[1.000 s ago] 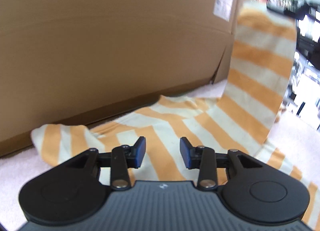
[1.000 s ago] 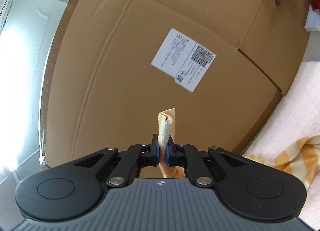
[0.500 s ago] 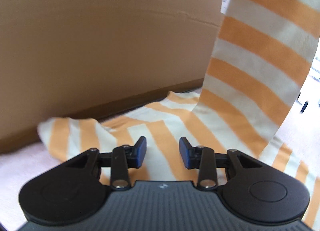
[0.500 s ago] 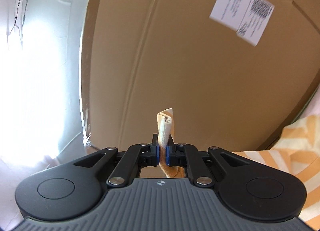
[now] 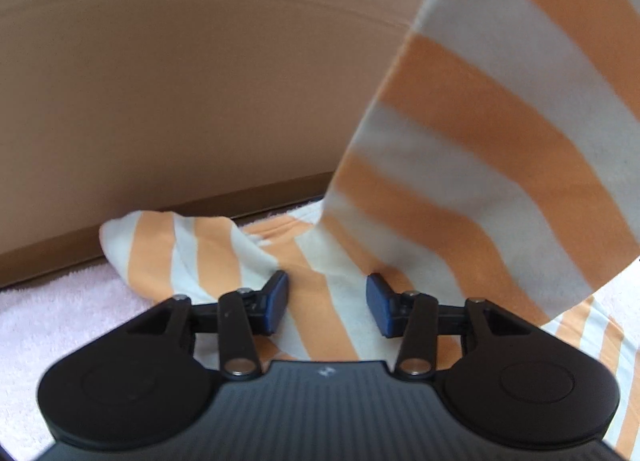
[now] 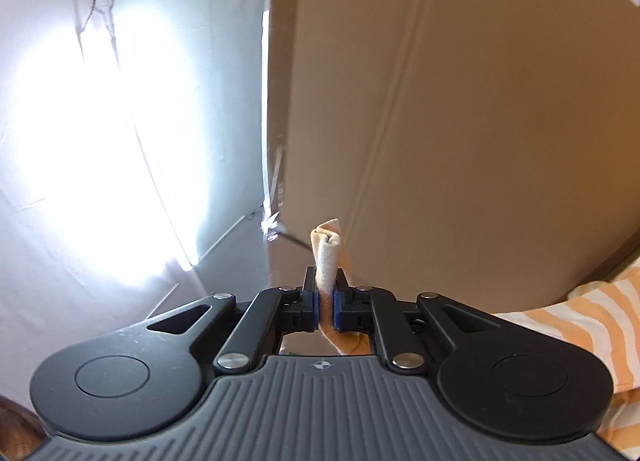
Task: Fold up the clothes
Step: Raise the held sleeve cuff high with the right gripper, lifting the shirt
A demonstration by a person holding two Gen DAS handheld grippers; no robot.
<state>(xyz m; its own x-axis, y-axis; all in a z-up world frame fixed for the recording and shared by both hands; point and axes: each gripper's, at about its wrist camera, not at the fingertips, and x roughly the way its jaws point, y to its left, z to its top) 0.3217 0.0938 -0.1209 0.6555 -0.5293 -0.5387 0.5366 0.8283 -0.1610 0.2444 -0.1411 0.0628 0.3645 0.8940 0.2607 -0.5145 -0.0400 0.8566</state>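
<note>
Before a cardboard box (image 5: 160, 101), right tongs (image 6: 326, 307) pinch the striped garment (image 5: 480, 165); left tongs (image 5: 326, 303), just widening, hold nothing.

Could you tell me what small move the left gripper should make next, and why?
Probably ease the left gripper down and close on the flat cloth: its jaws have just been opening with nothing pinched, while the right gripper holds the other part lifted.

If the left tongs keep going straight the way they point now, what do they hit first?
Most likely the striped garment lying flat on the pink towel: the open left tongs point down at it. The cardboard box stands farther back; depth is unclear.
</note>
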